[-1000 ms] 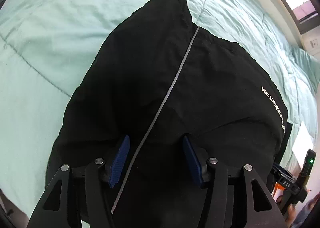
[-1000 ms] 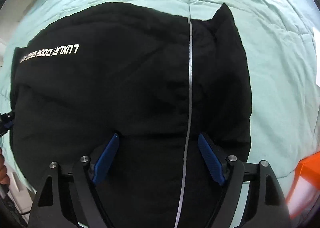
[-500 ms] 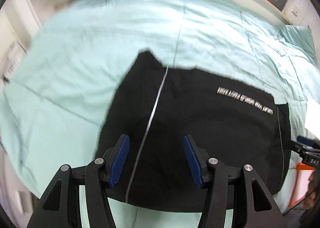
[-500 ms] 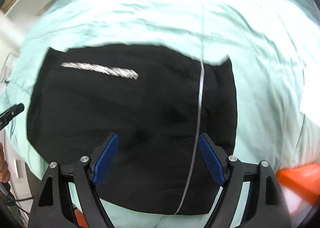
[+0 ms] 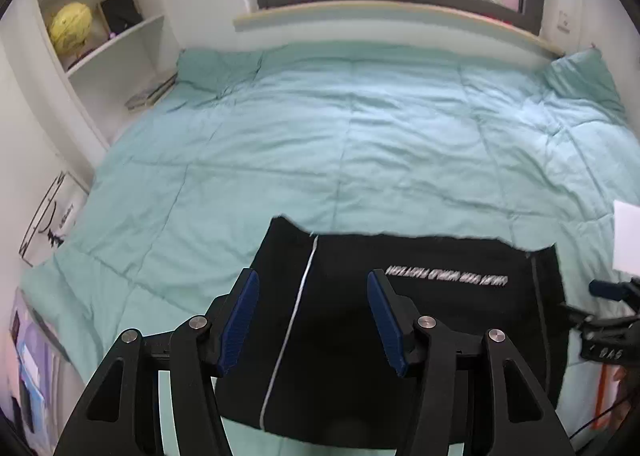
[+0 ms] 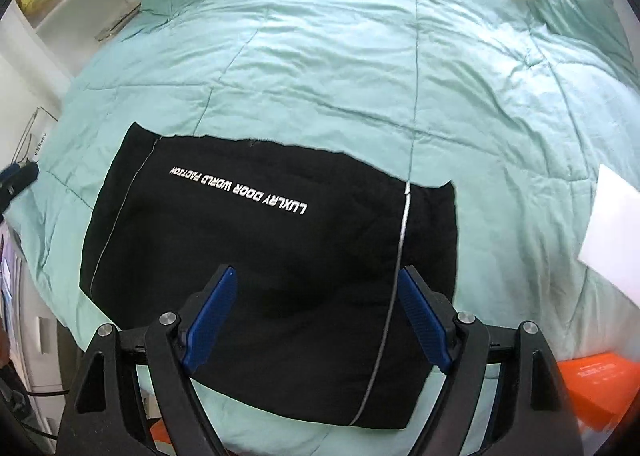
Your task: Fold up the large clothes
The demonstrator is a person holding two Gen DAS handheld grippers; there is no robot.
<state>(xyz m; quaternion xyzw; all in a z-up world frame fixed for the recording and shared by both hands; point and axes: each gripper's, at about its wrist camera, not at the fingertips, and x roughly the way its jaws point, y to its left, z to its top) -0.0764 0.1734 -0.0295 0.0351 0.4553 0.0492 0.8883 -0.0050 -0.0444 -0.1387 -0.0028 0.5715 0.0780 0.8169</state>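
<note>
A white sheet of paper [image 6: 612,232] lies on the teal quilt [image 6: 360,56] to your right; an orange box [image 6: 596,384] sits at the bed's near edge. The black garment [image 6: 260,248] lies folded flat near that edge, its white lettering [image 6: 240,190] facing up. Your left tool [image 5: 312,320] and right tool [image 6: 316,320] are both spread wide above it, empty.

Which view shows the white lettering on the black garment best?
The right wrist view: the lettering is sharp and readable, upside down, as LUXLRY DOOR WORLD FACTION, on the folded black garment. In the left wrist view the same lettering is smaller, blurred and unreadable.
</note>
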